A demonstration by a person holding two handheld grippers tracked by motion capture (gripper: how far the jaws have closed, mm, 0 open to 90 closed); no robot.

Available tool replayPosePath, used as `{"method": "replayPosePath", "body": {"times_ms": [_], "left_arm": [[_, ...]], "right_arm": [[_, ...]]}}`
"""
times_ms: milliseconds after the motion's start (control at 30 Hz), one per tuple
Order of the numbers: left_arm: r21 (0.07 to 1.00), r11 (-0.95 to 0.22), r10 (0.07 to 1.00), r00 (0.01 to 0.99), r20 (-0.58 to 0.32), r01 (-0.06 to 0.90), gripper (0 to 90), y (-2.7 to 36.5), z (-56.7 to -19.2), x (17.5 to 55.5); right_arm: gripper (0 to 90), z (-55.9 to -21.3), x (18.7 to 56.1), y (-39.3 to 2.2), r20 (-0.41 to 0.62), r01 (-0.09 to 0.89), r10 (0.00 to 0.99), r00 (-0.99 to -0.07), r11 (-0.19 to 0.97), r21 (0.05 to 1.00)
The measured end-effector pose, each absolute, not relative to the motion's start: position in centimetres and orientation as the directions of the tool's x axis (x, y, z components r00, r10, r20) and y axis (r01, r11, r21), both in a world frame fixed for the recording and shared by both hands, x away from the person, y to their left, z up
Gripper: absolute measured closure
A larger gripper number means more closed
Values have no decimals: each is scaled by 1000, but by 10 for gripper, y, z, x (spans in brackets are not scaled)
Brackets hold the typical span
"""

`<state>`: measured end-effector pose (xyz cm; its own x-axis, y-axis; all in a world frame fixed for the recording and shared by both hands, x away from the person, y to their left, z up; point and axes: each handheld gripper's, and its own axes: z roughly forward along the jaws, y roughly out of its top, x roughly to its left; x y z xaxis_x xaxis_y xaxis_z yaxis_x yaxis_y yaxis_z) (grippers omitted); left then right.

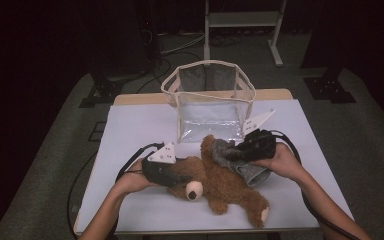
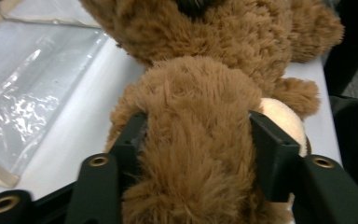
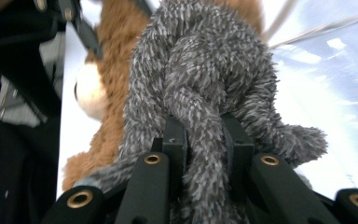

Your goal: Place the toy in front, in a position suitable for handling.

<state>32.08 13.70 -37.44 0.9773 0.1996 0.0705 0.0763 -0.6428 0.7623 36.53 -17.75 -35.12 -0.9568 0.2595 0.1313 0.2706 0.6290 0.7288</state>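
High view: left tool [image 1: 172, 176] clamps the brown bear [image 1: 220, 187], its face half hidden; right tool [image 1: 240, 150] pinches grey plush [image 1: 245, 167]; white bench [image 1: 130, 135], dark room.

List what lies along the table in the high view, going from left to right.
Left gripper → brown teddy bear → grey plush toy → right gripper. The clear bag stands farther back, so it is left out of the order.
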Motion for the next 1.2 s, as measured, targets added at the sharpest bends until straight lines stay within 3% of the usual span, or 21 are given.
{"method": "replayPosePath", "body": {"times_ms": [167, 233, 300, 433, 500, 767, 967, 1200], "left_arm": [[755, -648, 201, 978, 48, 96, 310, 134, -367, 320], [756, -639, 211, 977, -4, 141, 216, 129, -365, 322], [751, -645, 211, 978, -8, 145, 255, 126, -366, 323], [747, -658, 185, 982, 37, 96, 482, 127, -370, 318], [748, -657, 187, 981, 44, 92, 519, 127, -373, 316], [752, -656, 177, 982, 64, 69, 520, 128, -375, 311], [766, -639, 178, 982, 64, 66, 512, 131, -377, 307], [771, -634, 179, 982, 66, 64, 506, 132, -378, 305]], "right_arm": [[755, -358, 347, -176, 99, 241, 249, -963, 646, 725], [756, -362, 338, -179, 100, 243, 251, -963, 637, 732], [756, -362, 334, -181, 97, 240, 252, -963, 633, 736], [754, -356, 330, -186, 88, 238, 258, -962, 638, 732], [753, -344, 331, -187, 62, 216, 255, -965, 638, 739], [752, -307, 346, -154, -7, 138, 213, -977, 658, 740], [750, -327, 354, -126, 27, 141, 168, -985, 724, 676], [749, -339, 351, -147, 79, 202, 202, -976, 719, 665]]}}
